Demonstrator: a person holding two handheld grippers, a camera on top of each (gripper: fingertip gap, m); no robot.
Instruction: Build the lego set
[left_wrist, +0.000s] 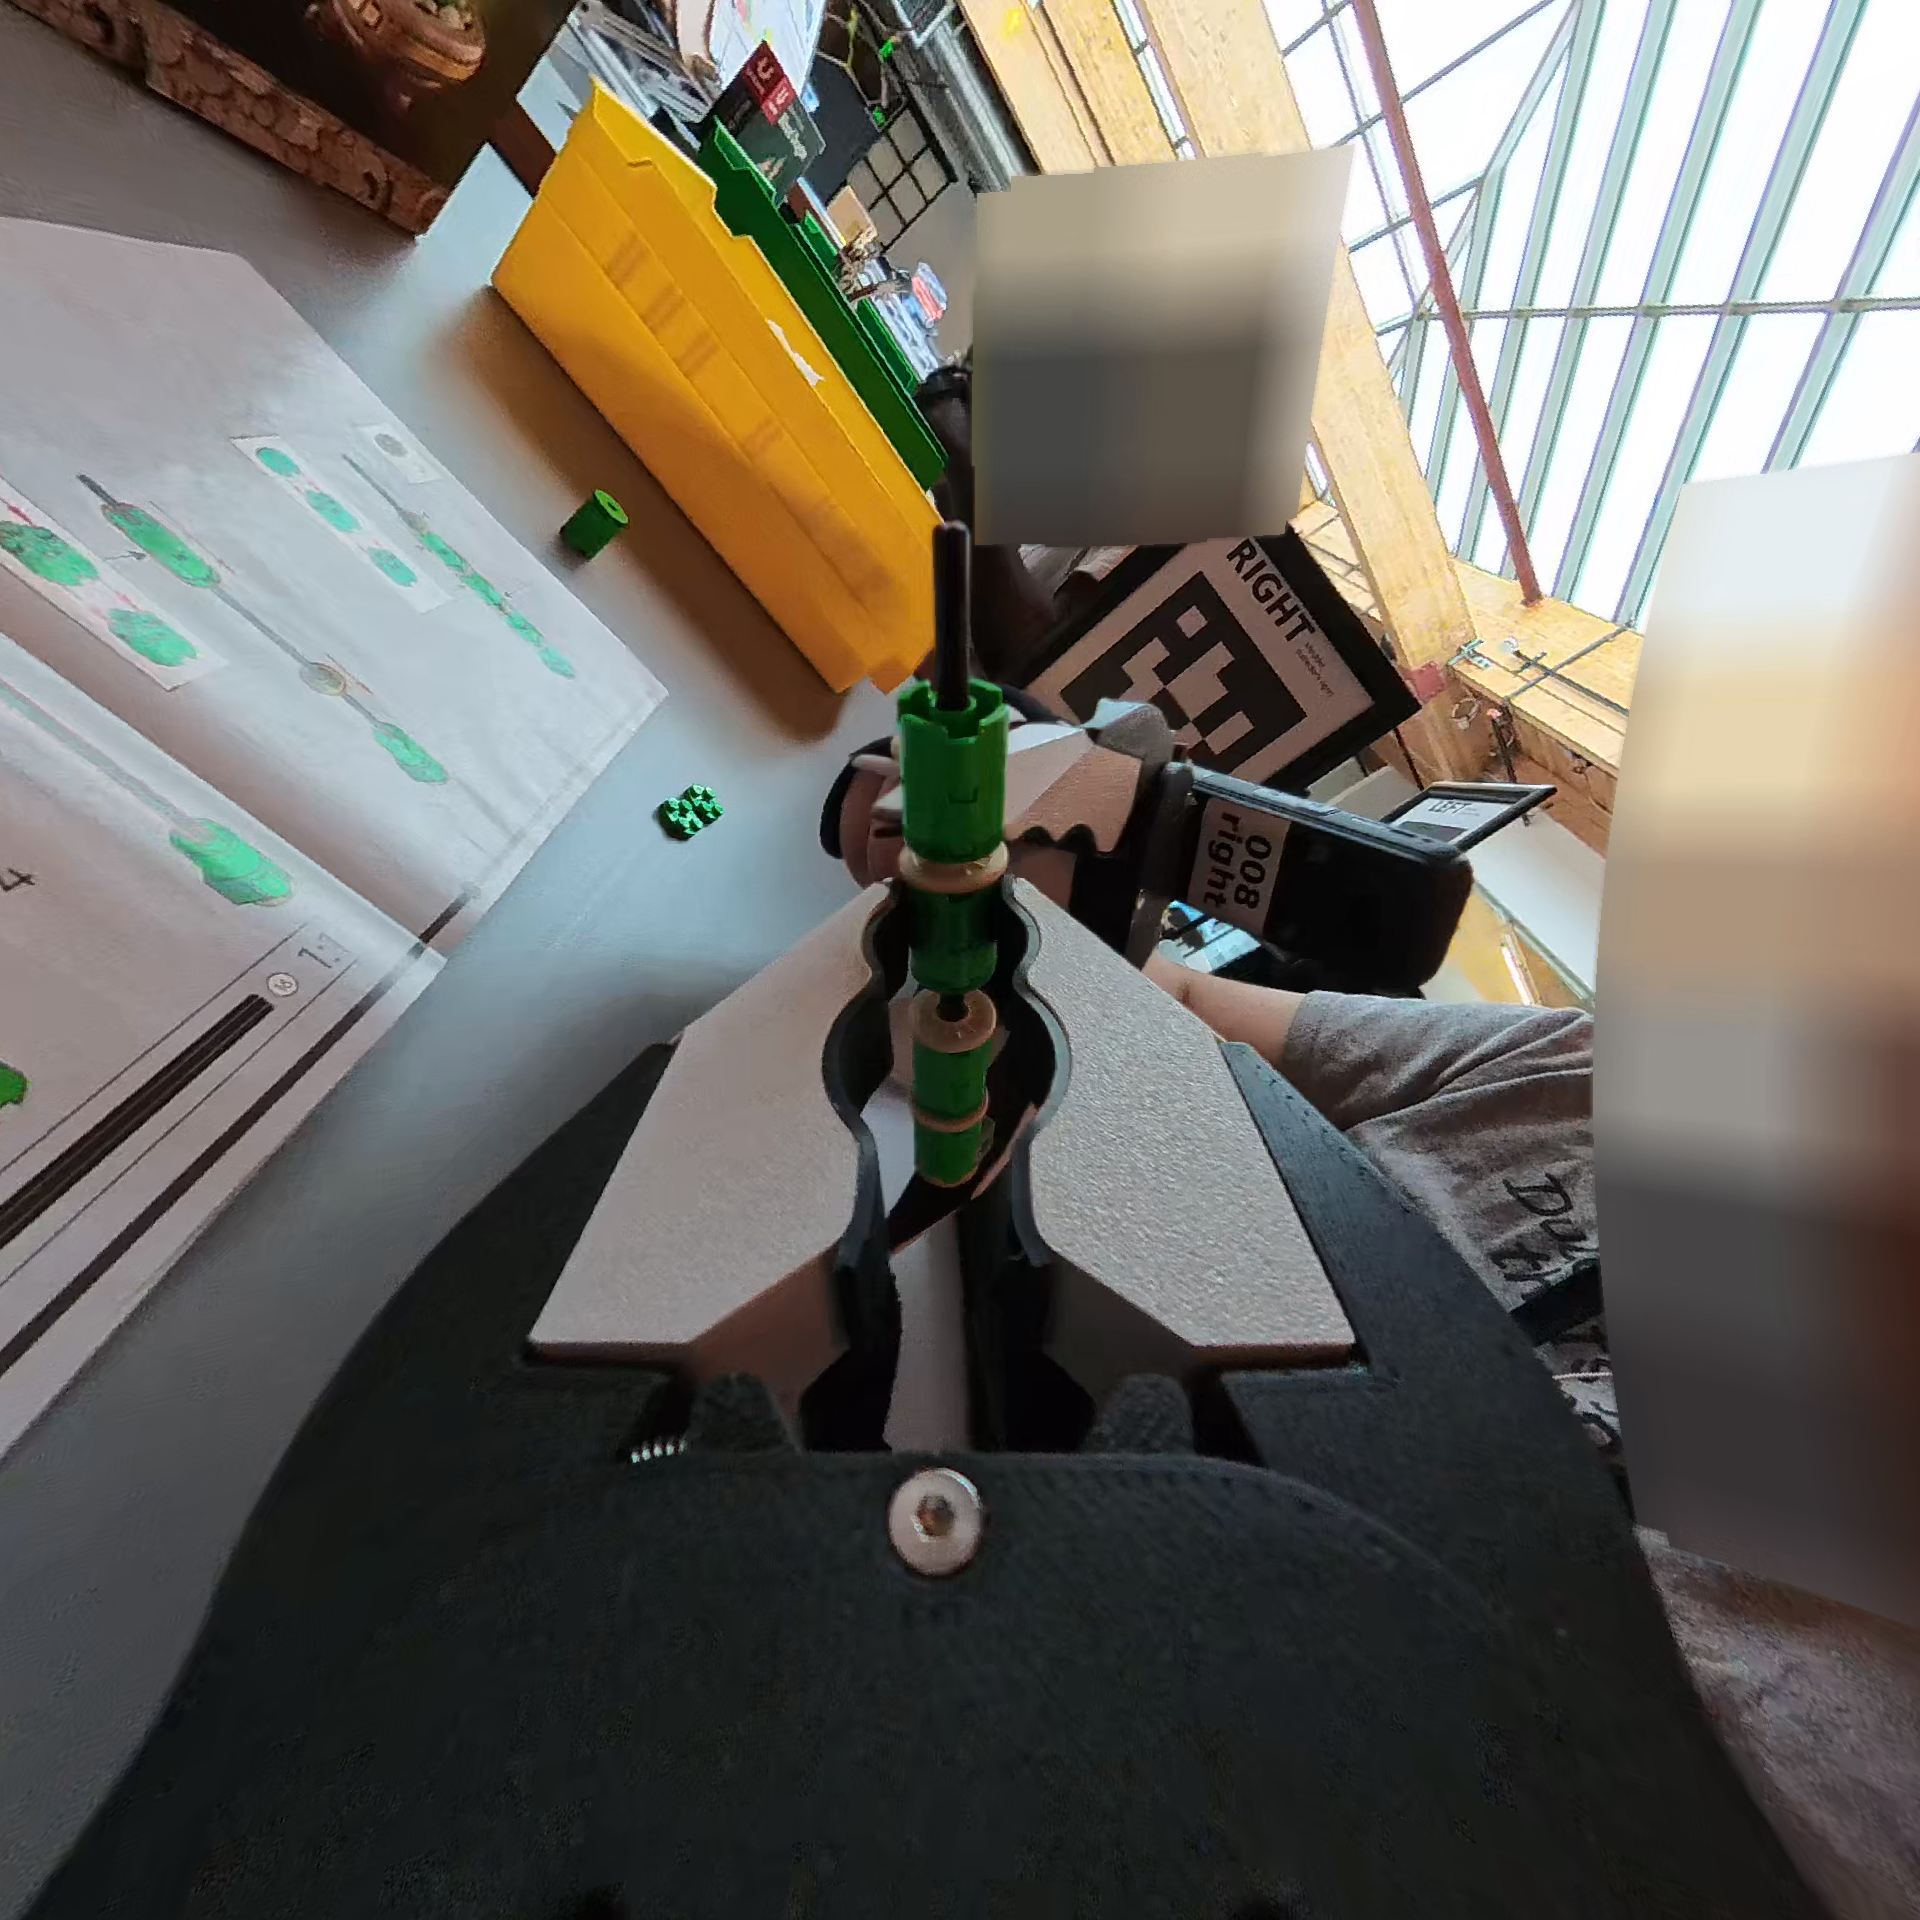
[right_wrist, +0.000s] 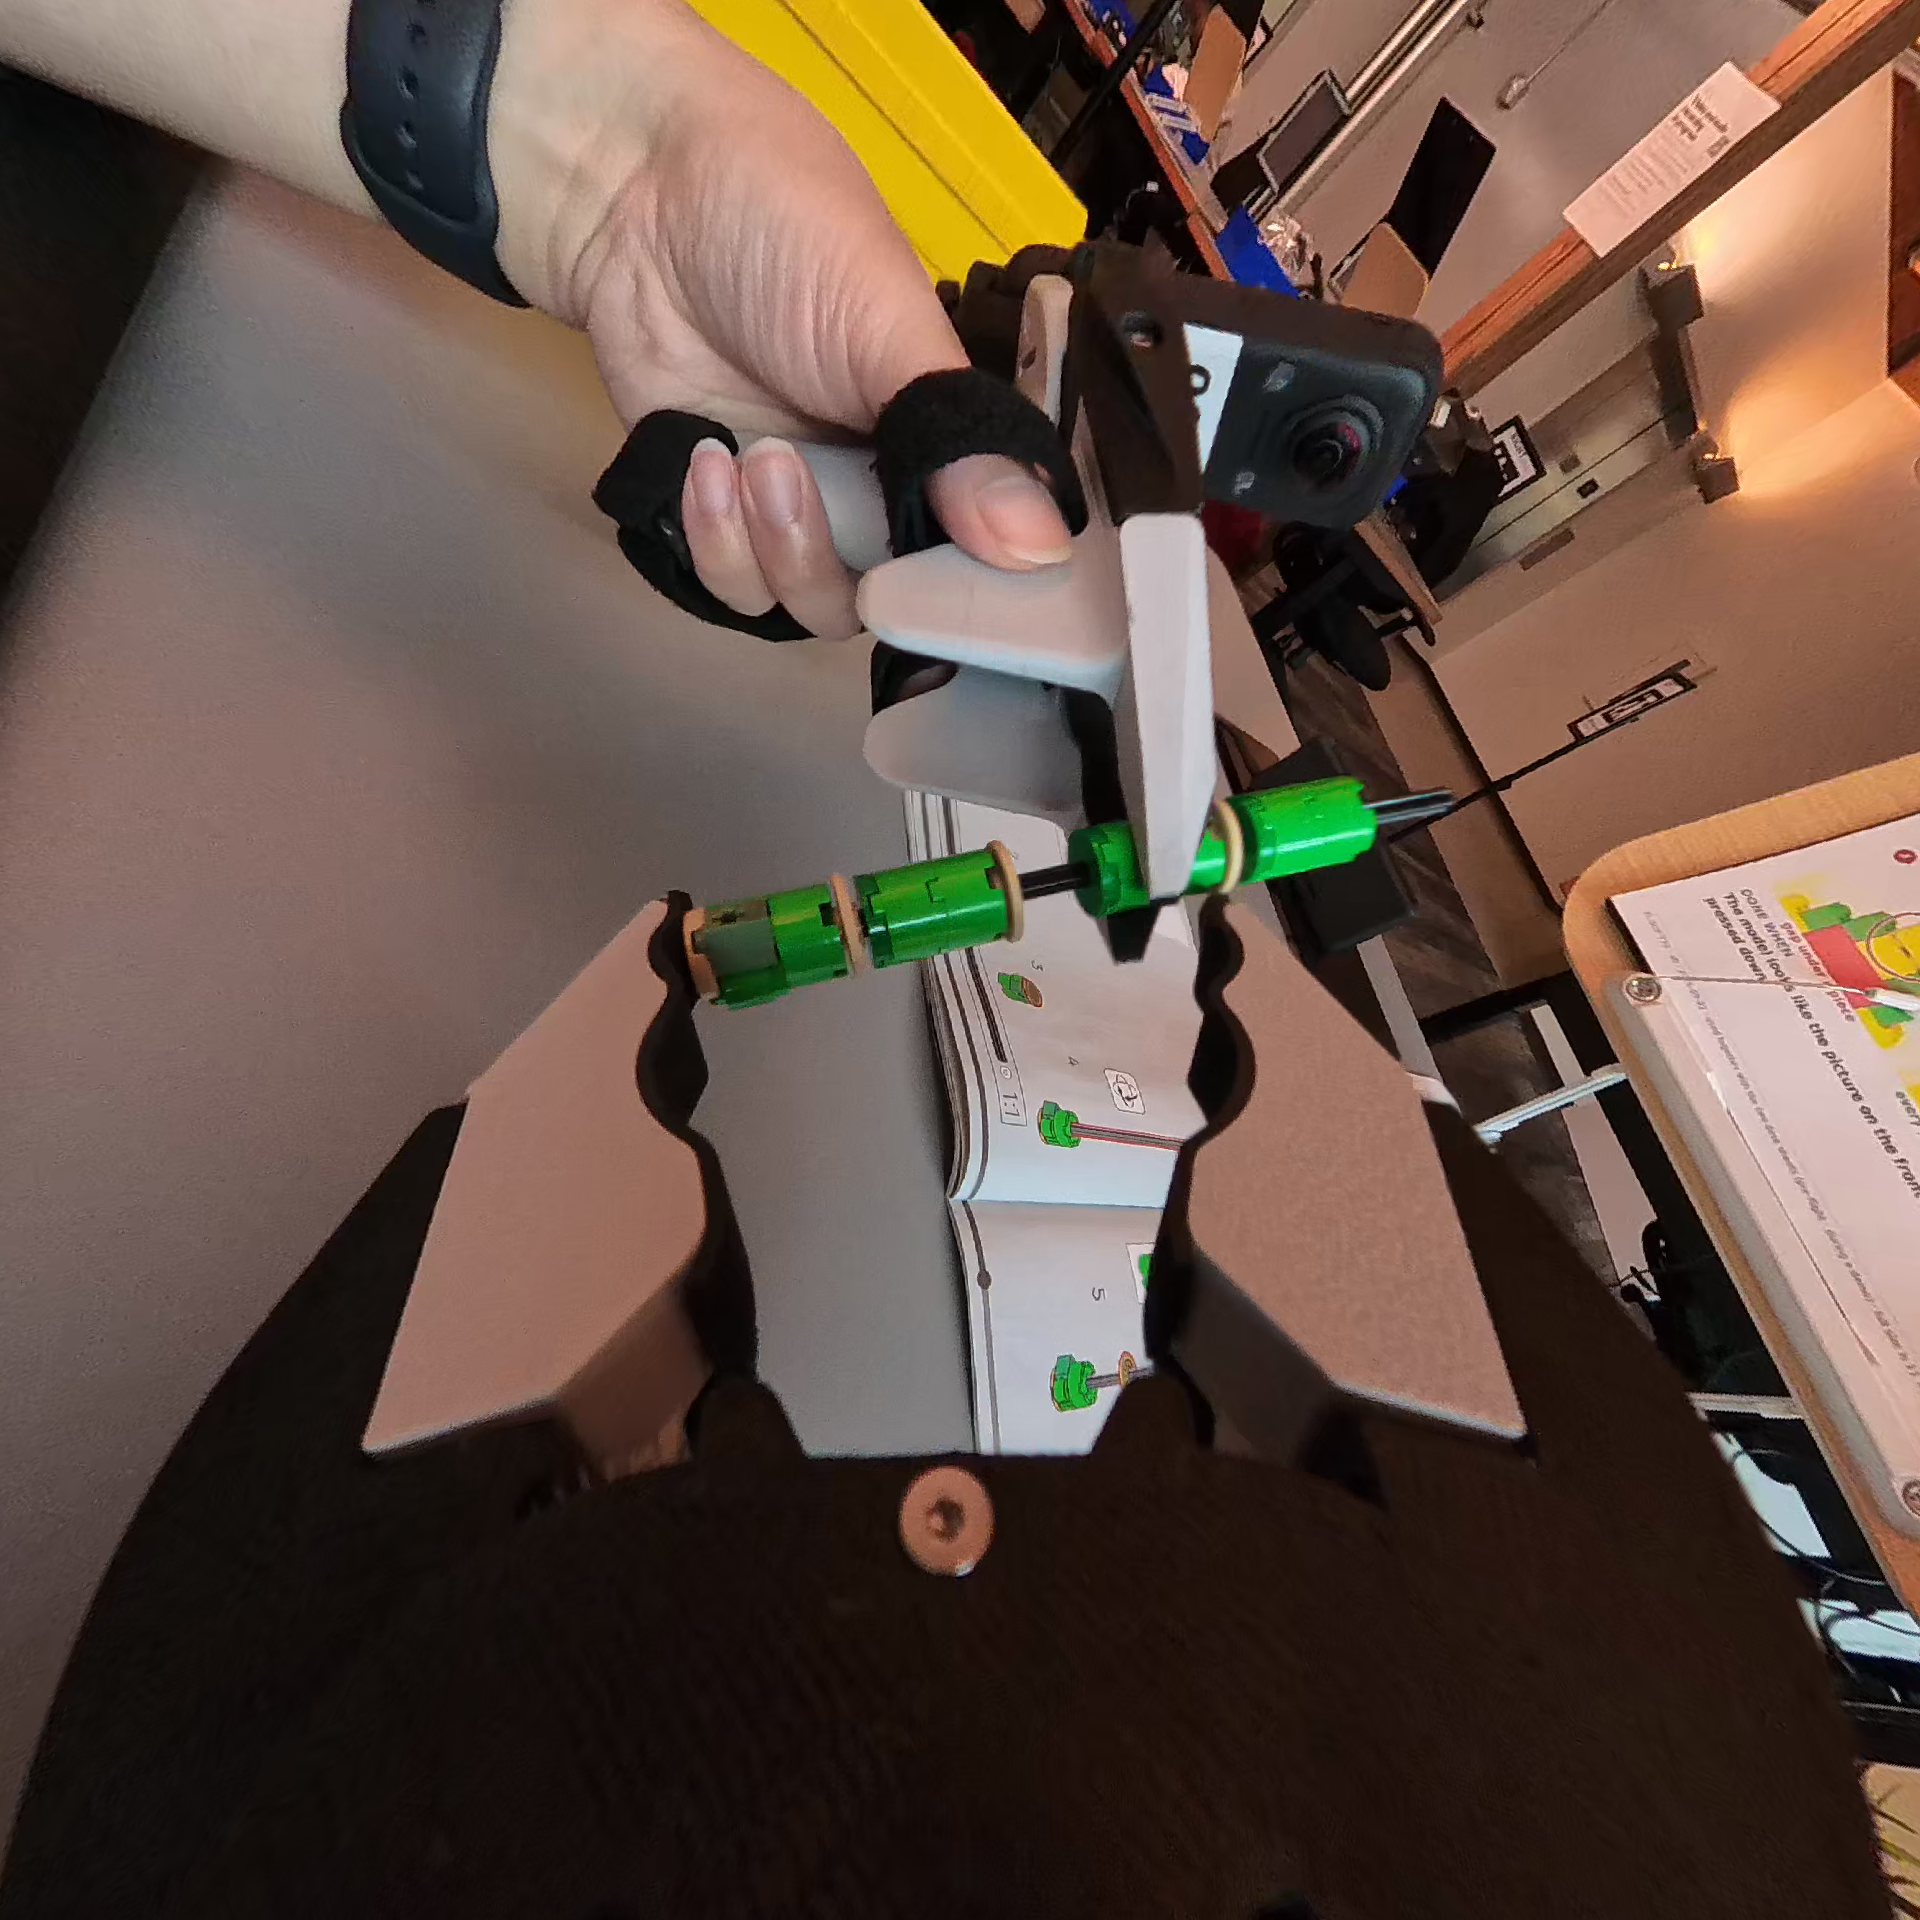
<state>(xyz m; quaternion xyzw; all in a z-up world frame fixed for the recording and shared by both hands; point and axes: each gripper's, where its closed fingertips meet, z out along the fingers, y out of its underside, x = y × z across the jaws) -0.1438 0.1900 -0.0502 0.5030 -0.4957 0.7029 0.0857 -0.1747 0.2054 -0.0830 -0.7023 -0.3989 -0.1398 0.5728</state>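
Left gripper (left_wrist: 951, 935) clamped on green stem (left_wrist: 948, 935); right gripper (right_wrist: 940, 935) apart; risk: rings sliding off tilted axle.

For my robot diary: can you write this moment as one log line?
left gripper: shut on green stem assembly | right gripper: open | loose green cylinder: on table

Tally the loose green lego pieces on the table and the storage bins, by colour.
Loose green pieces: 2, a cylinder and a small studded piece
Yellow bins: 1
Green bins: 1
Total: 4
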